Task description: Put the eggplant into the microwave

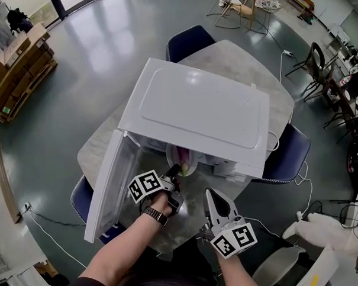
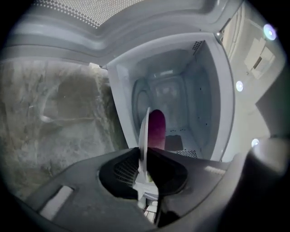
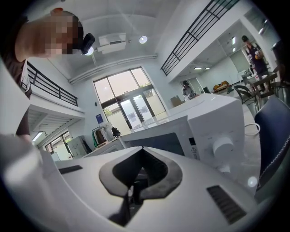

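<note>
Starting at the microwave [image 1: 198,107] on the table [image 1: 102,145], and its door [image 1: 106,186] hangs wide open off the left side. Just right of that door, at the mouth of the cavity, sits the left gripper [image 1: 173,172], its jaws pinching the near rim of a white plate [image 1: 177,157]. On that plate lies the purple eggplant [image 1: 184,154], right at the microwave's opening and tucked partly under the front edge of its top. The left gripper view looks past plate and eggplant into the bare white cavity. Whether the plate touches the cavity floor, I can't tell. Further right, in front of the microwave and clear of it, the right gripper [image 1: 214,197] hangs with jaws pressed together on nothing, facing the microwave's knob side.
</note>
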A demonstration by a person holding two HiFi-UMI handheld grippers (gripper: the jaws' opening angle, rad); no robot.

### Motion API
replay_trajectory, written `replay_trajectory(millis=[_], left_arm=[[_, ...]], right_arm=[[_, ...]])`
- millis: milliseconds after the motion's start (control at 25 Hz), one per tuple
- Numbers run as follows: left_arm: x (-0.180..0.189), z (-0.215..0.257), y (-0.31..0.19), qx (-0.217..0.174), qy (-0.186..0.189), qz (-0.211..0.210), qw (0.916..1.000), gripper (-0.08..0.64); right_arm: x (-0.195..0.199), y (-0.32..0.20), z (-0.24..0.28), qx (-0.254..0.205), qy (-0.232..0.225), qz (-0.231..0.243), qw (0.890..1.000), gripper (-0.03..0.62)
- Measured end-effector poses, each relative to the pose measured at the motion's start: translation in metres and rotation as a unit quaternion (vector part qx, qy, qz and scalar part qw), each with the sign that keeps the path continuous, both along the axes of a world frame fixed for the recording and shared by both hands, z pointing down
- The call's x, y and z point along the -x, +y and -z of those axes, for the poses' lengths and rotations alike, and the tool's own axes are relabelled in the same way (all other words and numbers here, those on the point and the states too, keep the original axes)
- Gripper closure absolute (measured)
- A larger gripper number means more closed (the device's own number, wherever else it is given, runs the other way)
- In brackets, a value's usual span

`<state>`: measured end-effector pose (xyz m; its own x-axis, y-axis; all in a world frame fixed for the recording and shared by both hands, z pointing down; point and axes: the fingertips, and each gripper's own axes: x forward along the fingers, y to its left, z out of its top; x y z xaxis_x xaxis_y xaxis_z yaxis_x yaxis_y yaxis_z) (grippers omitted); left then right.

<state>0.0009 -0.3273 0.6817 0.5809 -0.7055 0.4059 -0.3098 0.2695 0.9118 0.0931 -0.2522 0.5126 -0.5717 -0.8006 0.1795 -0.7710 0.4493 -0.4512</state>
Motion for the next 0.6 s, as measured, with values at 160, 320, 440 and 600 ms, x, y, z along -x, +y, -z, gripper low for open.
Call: replay_trajectory(millis=[160, 320, 440, 600], left_arm=[[-0.004, 0.0, -0.014, -0.019, 0.007, -0.002, 0.9998, 0.532], [-0.006, -0.003, -0.023, -0.036, 0.008, -0.004, 0.9993, 0.532], [-0.004, -0.003, -0.029, -0.05, -0.003, -0.003, 0.9987, 0.531], [0.001, -0.003, -0.036, -0.067, -0.018, 0.0, 0.9976, 0.531]], right_arm=[[-0.003, -0.003, -0.003, 0.002, -0.01, 0.003, 1.0, 0.591], [-0.001, -0.008, -0.005, 0.001, -0.017, 0.005, 1.0, 0.591], [0.0, -0.01, -0.007, 0.001, -0.02, 0.008, 1.0, 0.591], [-0.002, -0.012, -0.009, 0.005, -0.021, 0.008, 1.0, 0.591]])
